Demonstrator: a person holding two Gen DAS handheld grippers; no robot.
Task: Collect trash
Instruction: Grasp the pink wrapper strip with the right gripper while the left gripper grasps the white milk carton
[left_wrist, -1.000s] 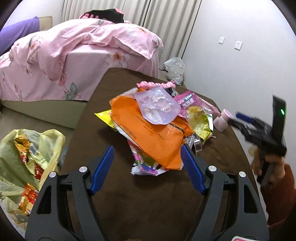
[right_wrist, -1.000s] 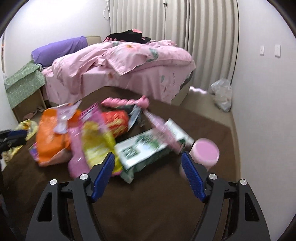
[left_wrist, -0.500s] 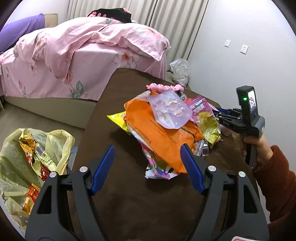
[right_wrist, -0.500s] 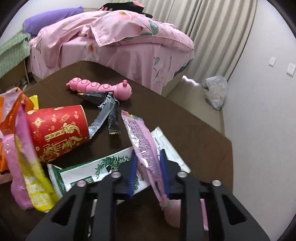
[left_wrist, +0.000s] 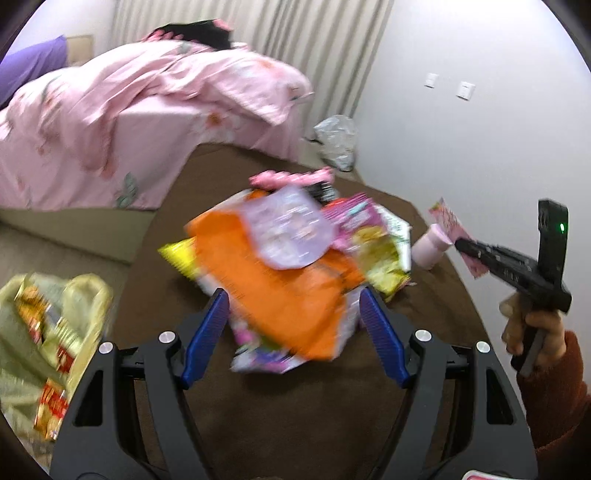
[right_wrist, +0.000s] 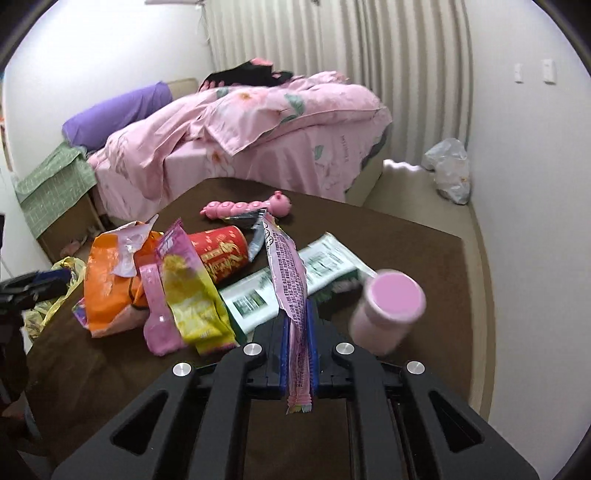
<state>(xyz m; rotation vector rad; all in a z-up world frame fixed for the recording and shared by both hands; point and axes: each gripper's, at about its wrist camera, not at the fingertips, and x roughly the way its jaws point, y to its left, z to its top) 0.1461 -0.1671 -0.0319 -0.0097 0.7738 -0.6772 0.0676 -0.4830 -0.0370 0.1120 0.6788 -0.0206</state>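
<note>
A heap of wrappers lies on the brown table (left_wrist: 295, 424), topped by an orange bag (left_wrist: 280, 288) and a pale purple pouch (left_wrist: 291, 232). My left gripper (left_wrist: 293, 321) hangs open just before the heap's near edge, its blue pads on either side of the orange bag and not touching it. My right gripper (right_wrist: 297, 317) is shut on a long pink wrapper (right_wrist: 286, 266), which stands up out of the jaws above the table. In the left wrist view the right gripper (left_wrist: 461, 245) holds that pink wrapper (left_wrist: 448, 221) up at the right.
A yellow plastic bag (left_wrist: 48, 332) holding trash sits on the floor left of the table. A pink cup (right_wrist: 388, 306), a red paper cup (right_wrist: 221, 251), a green-white pack (right_wrist: 255, 295) and a pink toy (right_wrist: 247, 206) are on the table. A pink bed (left_wrist: 110, 110) stands behind.
My right gripper went from wide open to shut on the pink wrapper and has drawn back with it, lifting it off the pile. The left gripper stays open near the heap.
</note>
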